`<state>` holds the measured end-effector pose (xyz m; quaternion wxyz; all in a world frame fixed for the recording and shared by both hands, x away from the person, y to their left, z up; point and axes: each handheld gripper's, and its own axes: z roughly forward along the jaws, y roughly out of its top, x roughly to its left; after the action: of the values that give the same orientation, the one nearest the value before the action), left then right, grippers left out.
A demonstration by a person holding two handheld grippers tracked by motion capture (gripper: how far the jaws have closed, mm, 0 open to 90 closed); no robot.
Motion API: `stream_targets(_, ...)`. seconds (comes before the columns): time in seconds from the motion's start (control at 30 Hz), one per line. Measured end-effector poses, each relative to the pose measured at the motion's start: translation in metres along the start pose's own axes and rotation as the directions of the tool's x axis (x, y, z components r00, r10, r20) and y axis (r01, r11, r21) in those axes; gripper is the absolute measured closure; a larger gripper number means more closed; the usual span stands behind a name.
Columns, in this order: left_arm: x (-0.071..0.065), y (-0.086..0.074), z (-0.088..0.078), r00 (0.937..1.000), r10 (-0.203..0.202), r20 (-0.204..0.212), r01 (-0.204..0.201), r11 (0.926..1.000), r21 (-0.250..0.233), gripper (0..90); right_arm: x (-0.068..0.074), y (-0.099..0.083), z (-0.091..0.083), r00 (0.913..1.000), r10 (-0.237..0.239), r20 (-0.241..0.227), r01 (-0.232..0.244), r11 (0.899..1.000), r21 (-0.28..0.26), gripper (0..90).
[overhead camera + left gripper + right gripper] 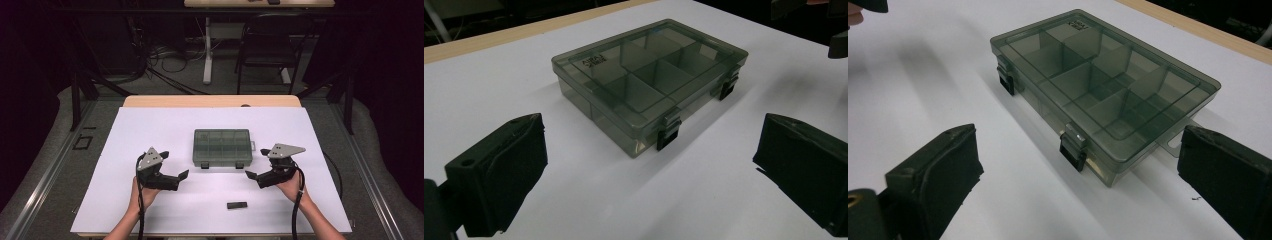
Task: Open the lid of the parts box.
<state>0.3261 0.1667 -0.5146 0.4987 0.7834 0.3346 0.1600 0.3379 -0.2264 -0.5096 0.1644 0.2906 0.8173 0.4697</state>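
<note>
White sheet (pixel 150 210) covering the wooden table (pixel 210 101), smoky compartment box (pixel 222 147) sitting lid-shut at its middle, latches facing the person. Left gripper (pixel 176 167) and right gripper (pixel 256 164) hovering either side of the box, not touching, jaws spread wide and holding nothing. Small black piece (pixel 237 205) lying nearer the person. Dark room behind showing a chair (pixel 267 45) and floor cables (pixel 165 57)
</note>
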Motion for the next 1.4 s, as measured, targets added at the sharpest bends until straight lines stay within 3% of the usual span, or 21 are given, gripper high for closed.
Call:
stream_targets(0.47, 0.006, 0.014, 0.034, 0.9998, -0.013, -0.015, 0.013, 0.9986, 0.052, 0.0, -0.021, 0.006, 0.021, 0.9990, 0.043, -0.007, -0.042, 0.996, 0.078, 3.0)
stream_targets(0.93, 0.010, 0.010, 0.059, 0.9994, -0.034, -0.002, 0.034, 0.9930, 0.113, 0.7, -0.030, 0.005, 0.040, 0.9969, 0.077, -0.016, -0.074, 0.989, 0.126, 3.8)
stream_targets(1.07, 0.009, 0.010, 0.064, 1.0000, 0.008, 0.003, -0.008, 0.9904, 0.138, 1.9, -0.030, 0.003, 0.044, 0.9973, 0.071, -0.017, -0.068, 0.988, 0.138, 4.2)
stream_targets(1.17, 0.008, 0.009, 0.067, 1.0000, 0.005, 0.003, -0.006, 0.9907, 0.136, 2.7, -0.027, 0.002, 0.044, 0.9976, 0.066, -0.018, -0.063, 0.989, 0.136, 4.8)
stream_targets(1.37, 0.008, 0.002, 0.076, 0.9996, 0.029, 0.000, -0.029, 0.9841, 0.176, 6.5, -0.027, 0.000, 0.045, 0.9982, 0.060, -0.005, -0.059, 0.986, 0.154, 7.1)
stream_targets(1.4, 0.008, 0.001, 0.077, 0.9998, 0.018, -0.001, -0.017, 0.9837, 0.179, 7.3, -0.027, 0.000, 0.044, 0.9984, 0.056, -0.002, -0.055, 0.986, 0.155, 7.5)
